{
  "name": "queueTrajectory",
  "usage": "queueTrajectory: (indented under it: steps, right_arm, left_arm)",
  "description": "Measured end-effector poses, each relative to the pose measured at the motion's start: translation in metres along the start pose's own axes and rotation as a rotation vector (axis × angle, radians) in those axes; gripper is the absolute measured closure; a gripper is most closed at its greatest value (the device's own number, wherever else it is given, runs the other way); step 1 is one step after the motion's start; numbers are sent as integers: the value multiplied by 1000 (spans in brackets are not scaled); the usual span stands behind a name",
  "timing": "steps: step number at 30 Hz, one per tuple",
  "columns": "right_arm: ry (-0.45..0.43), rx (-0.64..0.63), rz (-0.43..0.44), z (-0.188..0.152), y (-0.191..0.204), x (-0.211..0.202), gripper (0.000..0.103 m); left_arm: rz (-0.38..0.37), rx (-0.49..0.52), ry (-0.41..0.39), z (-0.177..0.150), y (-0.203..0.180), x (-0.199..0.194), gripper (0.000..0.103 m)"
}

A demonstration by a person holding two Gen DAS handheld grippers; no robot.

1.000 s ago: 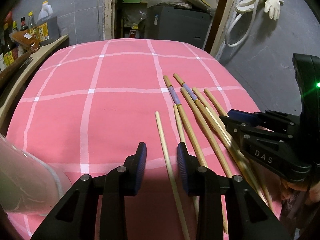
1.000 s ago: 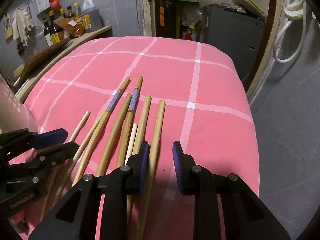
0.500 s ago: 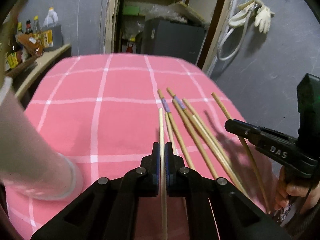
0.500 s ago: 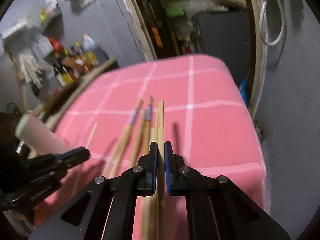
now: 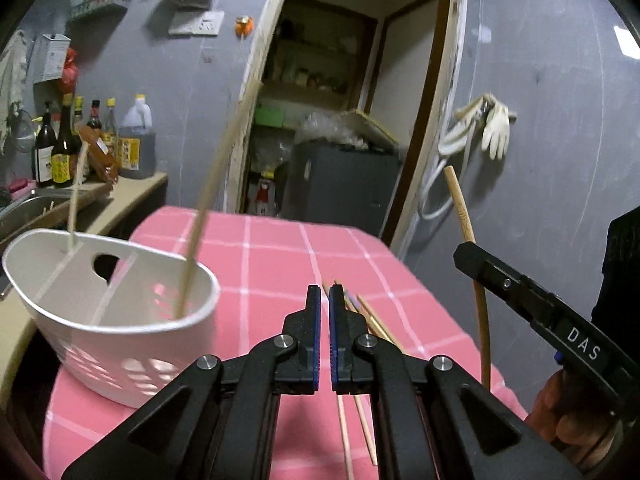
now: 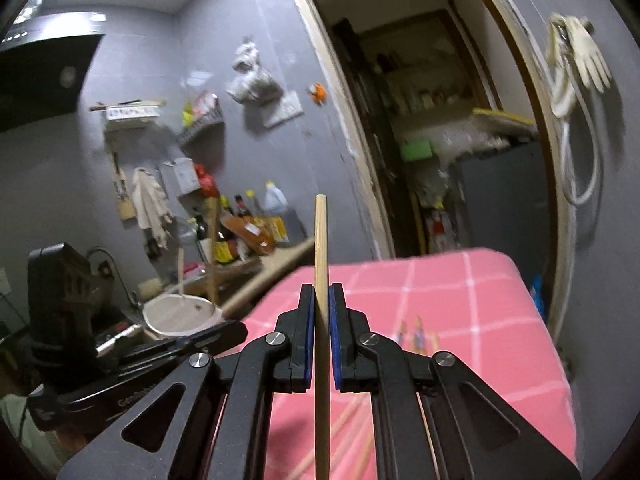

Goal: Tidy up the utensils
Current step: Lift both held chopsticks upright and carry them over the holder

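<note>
My left gripper point(image 5: 324, 300) is shut and holds nothing, lifted above the pink checked cloth point(image 5: 272, 264). Just left of it stands a white perforated holder point(image 5: 120, 320) with a pale chopstick point(image 5: 208, 200) leaning in its near part and another stick point(image 5: 76, 200) at its far side. Several chopsticks point(image 5: 372, 320) lie on the cloth beyond and under my fingers. My right gripper point(image 6: 320, 300) is shut on a wooden chopstick point(image 6: 321, 248), held upright above the cloth. It also shows in the left wrist view point(image 5: 468, 240), at the right.
A counter with bottles point(image 5: 64, 144) and a sink point(image 5: 24, 208) runs along the left. An open doorway point(image 5: 340, 120) with a grey cabinet is behind the table. Gloves point(image 5: 492, 124) hang on the right wall.
My left gripper let its pale chopstick go into the white holder and rose. My right gripper lifted its chopstick from the cloth and tilted up.
</note>
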State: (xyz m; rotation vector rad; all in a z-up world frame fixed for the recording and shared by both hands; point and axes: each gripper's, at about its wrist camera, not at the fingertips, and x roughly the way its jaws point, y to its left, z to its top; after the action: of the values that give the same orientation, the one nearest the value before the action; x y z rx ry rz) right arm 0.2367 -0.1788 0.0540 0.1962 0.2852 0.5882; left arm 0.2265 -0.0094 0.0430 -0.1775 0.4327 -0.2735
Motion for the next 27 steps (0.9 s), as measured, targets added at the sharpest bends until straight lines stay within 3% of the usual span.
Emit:
queueTrajectory:
  steps: [3,6,13,16,21,27]
  right_arm:
    - [-14,-12,22,6,11,2,98]
    - [-3,-5,14,6,9,0,98]
    - [31,41,-34,-3,-14,-9,98]
    - [27,62,-42,-6,-25,-12,98]
    - [38,102,-40,-13,-40,-11,98]
    - [50,124,-33,-16,-48,-7,98]
  left_arm:
    - [-8,-7,-5,4,8,-7,101]
    - [-33,-1,47,3,10,-3,101]
    - [-59,66,269,-23,-13,44,101]
    - [-47,74,375,-33,-15,72,95]
    - [-38,47,482,-41,-7,103,78]
    - [-5,76,545,-52,-3,121,77]
